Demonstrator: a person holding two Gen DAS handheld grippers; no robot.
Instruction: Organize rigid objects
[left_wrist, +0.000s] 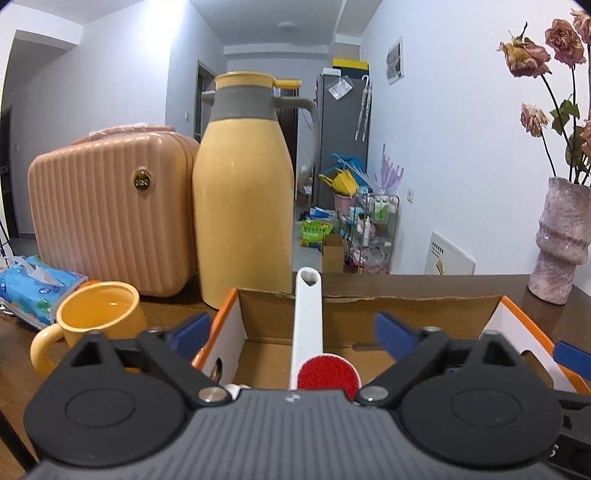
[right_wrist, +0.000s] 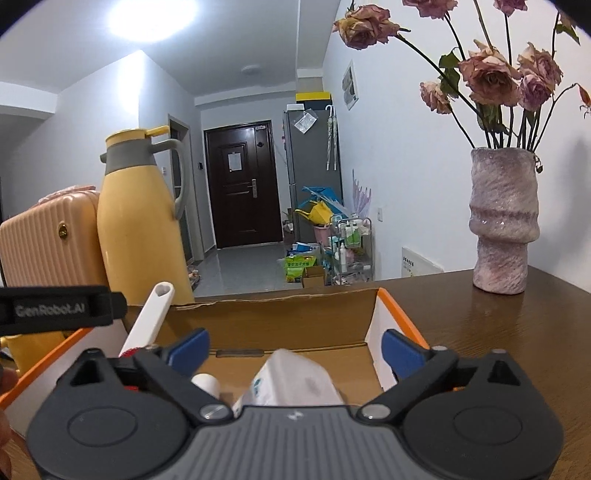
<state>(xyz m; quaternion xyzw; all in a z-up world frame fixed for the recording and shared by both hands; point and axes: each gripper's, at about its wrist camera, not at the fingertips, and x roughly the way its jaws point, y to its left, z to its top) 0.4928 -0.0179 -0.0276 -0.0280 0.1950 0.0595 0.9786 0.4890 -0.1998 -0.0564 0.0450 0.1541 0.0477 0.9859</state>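
Note:
An open cardboard box (left_wrist: 417, 308) with orange-edged flaps sits on the brown table. A white brush with a red round pad (left_wrist: 308, 325) leans inside it, handle up against the far wall. My left gripper (left_wrist: 291, 334) is open over the box, its blue pads well clear of the brush on both sides. In the right wrist view the same box (right_wrist: 280, 314) holds the white brush (right_wrist: 149, 319) at its left, a white tissue pack (right_wrist: 291, 380) and a small white cylinder (right_wrist: 207, 382). My right gripper (right_wrist: 295, 349) is open above the tissue pack, touching nothing.
A yellow thermos jug (left_wrist: 243, 192), a pink ribbed case (left_wrist: 110, 210), a yellow mug (left_wrist: 96, 317) and a blue wipes pack (left_wrist: 33, 284) stand left of the box. A pink vase with dried roses (right_wrist: 502, 218) stands at the right. A black strap (right_wrist: 59, 308) crosses the left.

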